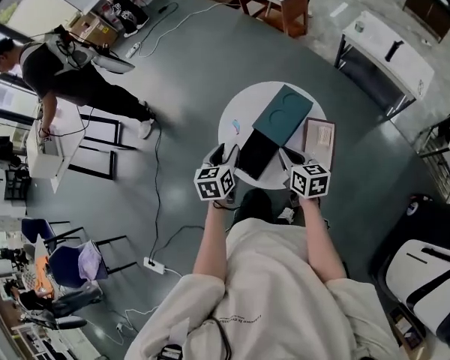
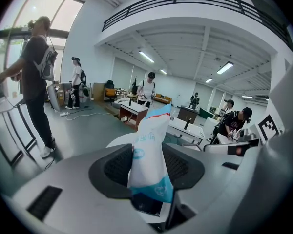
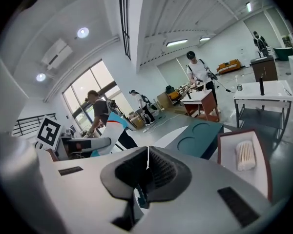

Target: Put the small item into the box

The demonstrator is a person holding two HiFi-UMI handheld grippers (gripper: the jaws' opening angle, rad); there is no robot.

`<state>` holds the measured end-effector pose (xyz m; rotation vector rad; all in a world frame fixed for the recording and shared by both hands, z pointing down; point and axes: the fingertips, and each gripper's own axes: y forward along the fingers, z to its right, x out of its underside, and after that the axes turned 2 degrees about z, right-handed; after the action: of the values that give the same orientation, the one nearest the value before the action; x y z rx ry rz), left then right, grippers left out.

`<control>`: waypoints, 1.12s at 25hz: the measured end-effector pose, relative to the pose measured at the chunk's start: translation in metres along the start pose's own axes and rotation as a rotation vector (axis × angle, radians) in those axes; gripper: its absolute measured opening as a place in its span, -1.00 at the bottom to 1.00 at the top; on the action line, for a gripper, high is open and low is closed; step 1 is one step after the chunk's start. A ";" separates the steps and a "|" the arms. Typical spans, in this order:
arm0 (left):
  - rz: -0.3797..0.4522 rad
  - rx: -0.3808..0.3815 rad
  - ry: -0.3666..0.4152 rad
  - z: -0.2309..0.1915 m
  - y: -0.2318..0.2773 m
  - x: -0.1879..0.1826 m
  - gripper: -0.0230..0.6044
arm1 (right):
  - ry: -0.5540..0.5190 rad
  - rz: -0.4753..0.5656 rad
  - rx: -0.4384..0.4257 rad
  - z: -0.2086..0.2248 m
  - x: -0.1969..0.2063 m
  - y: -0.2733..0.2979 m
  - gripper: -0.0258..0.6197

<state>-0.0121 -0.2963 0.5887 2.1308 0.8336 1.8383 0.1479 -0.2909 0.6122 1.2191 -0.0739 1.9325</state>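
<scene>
While left gripper (image 2: pixel 147 172) pinches a sachet (image 2: pixel 150 130), right gripper (image 3: pixel 147 167) pressed together, teal box (image 1: pixel 285 115) between them.

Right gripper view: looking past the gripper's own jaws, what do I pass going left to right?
marker cube → white-and-blue sachet → teal box → tray holding cotton swabs

A white, blue-ended packet (image 2: pixel 147 150) stands upright mid-frame, pinched in the left gripper (image 2: pixel 147 177), while the dark teal box (image 1: pixel 285 115) lies flat just above centre.
</scene>
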 end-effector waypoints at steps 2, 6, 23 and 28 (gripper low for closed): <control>-0.013 -0.016 0.013 -0.005 -0.003 0.005 -0.33 | 0.003 -0.031 -0.019 -0.006 0.008 0.006 -0.81; -0.049 -0.018 0.058 -0.013 0.002 0.017 -0.33 | -0.015 -0.070 -0.043 -0.014 0.018 0.018 -0.81; -0.348 0.042 -0.017 -0.014 0.059 0.128 -0.33 | -0.010 -0.158 0.025 0.012 0.038 0.028 -0.81; -0.435 0.048 0.071 -0.011 0.081 0.140 -0.33 | -0.042 -0.165 0.053 0.023 0.036 0.028 -0.81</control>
<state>0.0091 -0.2893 0.7495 1.7377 1.2519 1.6816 0.1387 -0.2974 0.6623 1.2604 0.0552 1.7758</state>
